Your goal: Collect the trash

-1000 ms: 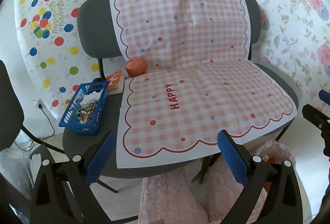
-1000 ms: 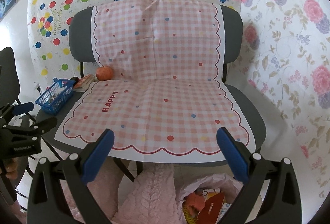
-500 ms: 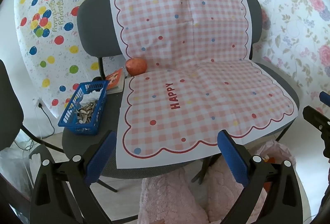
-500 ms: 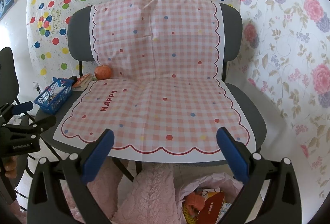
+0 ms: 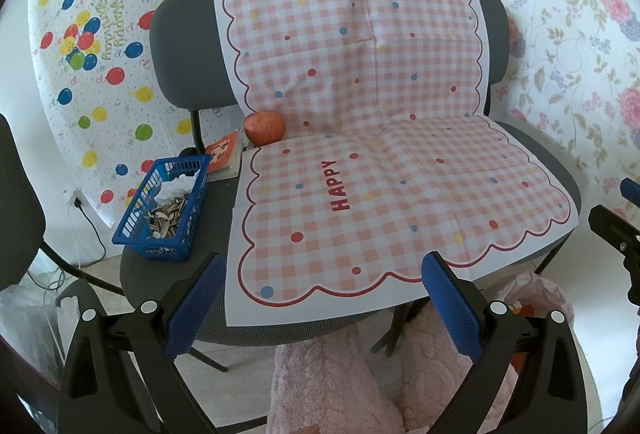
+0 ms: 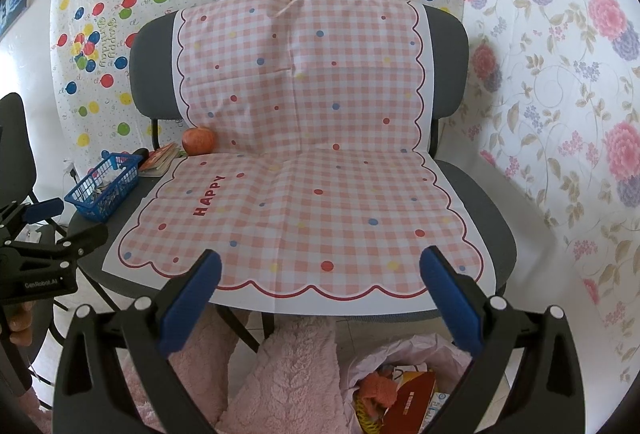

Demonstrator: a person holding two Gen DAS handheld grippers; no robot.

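Fingers (image 5: pixel 448 308) wide apart as before, nothing gripped.

Both wrist views near, facing checked cloth (image 5: pixel 360 154) on chair (image 6: pixel 492 218)

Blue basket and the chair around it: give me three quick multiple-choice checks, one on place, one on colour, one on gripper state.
1. The blue basket sits:
A. on the seat, left of the gingham sheet
B. on the floor
C. on the sheet's middle

2. The word HAPPY is printed in:
A. blue
B. red
C. green

3. The left gripper and right gripper are:
A. both shut
B. one clamping the basket
C. both open, holding nothing

Answers: 1 A, it rests on bare grey seat beside the sheet. 2 B, red letters. 3 C, fingers spread wide in both views.
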